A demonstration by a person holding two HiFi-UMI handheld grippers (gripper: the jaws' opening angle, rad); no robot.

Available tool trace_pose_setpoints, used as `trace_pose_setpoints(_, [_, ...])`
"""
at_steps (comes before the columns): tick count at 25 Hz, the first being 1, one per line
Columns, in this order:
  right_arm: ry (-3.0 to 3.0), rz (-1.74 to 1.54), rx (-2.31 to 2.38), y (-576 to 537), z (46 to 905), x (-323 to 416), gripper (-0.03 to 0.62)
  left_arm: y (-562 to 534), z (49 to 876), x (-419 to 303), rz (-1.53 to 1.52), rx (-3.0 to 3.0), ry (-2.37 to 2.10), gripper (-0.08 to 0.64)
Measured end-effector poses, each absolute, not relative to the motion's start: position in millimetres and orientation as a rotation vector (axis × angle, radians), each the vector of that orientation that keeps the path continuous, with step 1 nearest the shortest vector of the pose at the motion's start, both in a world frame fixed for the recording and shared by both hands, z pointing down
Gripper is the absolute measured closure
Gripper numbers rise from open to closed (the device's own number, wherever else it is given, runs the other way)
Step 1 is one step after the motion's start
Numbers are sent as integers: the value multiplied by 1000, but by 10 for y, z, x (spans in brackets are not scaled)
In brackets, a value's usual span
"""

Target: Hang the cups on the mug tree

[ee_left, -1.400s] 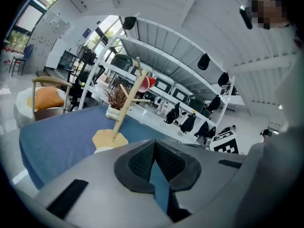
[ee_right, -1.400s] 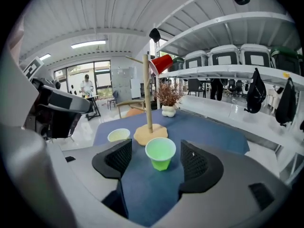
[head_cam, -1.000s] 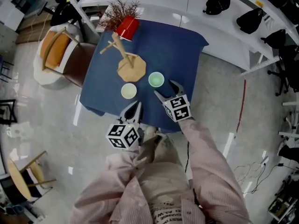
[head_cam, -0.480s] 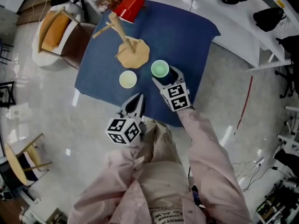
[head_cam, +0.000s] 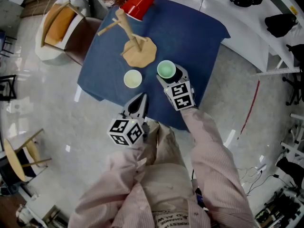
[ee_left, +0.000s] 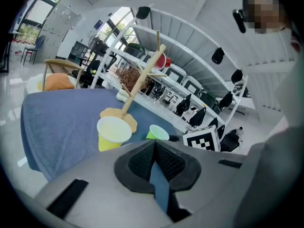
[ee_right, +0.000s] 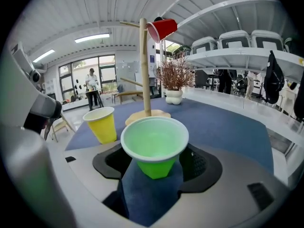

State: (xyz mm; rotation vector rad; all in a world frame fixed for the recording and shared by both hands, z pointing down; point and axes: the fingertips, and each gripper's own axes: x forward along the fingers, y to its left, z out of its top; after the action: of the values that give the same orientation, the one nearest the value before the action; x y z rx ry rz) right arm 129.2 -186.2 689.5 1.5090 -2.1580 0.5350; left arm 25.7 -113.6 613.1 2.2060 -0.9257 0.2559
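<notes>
A wooden mug tree (head_cam: 132, 37) stands on the blue table (head_cam: 190, 27), with a red cup (head_cam: 138, 4) hanging upside down on a top peg. In the right gripper view the tree (ee_right: 143, 65) and red cup (ee_right: 162, 29) rise behind the other cups. A yellow cup (head_cam: 132, 78) and a green cup (head_cam: 166, 70) stand upright near the tree's base. My right gripper (head_cam: 170, 76) is open with the green cup (ee_right: 154, 146) between its jaws, gaps showing on both sides. My left gripper (head_cam: 140, 99) is shut on nothing at the table's near edge, short of the yellow cup (ee_left: 113, 132).
A dried plant in a white vase (ee_right: 175, 80) stands at the table's far edge. A chair with an orange cushion (head_cam: 57, 25) is left of the table. A white counter with black bags (head_cam: 280, 23) runs behind and to the right. A wooden chair (head_cam: 21, 158) stands at the lower left.
My right gripper has moved forward until the green cup stands between its jaws. The left gripper has hardly moved.
</notes>
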Motion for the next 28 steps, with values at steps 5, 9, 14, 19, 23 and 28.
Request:
trace_pose_setpoints(5, [-2166,555,1510,-1875,6812,1279,290,-1145,6097,262,247,2206,-935,561])
trace_pose_setpoints(9, [-2166,557,1529,-1896,6718,1307,291,-1152,6053,267,231,2205,-948,561])
trace_pose_setpoints(14, [-2145,558,1567,-1834,6565,1338,291,-1140,5953,246,206,2197,-981,561])
trace_pose_setpoints(19, [-2124,546,1583,-1813,6411,1371,291,-1138,5813,208,173,2199,-1011,561])
trace_pose_setpoints(23, [-2099,518,1549,-1807,6260,1341,291,-1144,5687,137,144,2204,-1049,561])
trace_pose_setpoints(28, [-2080,424,1520,-1886,6031,1307,291,-1165,5533,64,121,2227,-1082,561])
